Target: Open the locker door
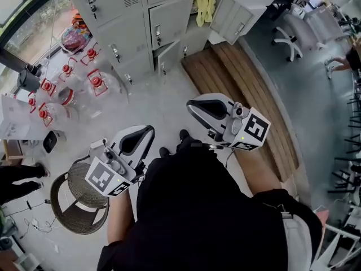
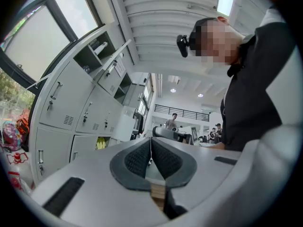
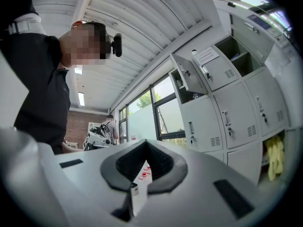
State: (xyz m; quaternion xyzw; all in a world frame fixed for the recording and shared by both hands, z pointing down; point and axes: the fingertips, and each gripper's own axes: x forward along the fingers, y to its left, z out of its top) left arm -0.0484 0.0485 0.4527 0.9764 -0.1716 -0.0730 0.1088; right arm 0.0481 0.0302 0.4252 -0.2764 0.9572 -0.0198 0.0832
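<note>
At the approach step, nothing gripped yet. Holds left gripper [image 1: 142, 135] and right gripper [image 1: 196, 107] near the body, jaws of each pressed together, empty. Faces grey lockers [image 1: 121, 38] well ahead of both tips. Calls next for carrying one tool forward to a closed door [image 1: 170, 22] and parting its jaws at the upright handle [image 1: 158, 34]. Shows flat metal fronts with vent slots, an open door [image 1: 228, 16] ahead of the right tip.

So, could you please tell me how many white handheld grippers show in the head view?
2. The left gripper is lower left, by the round wicker stool; the right gripper is right of centre, by the brown wooden platform. None seems hidden.
</note>
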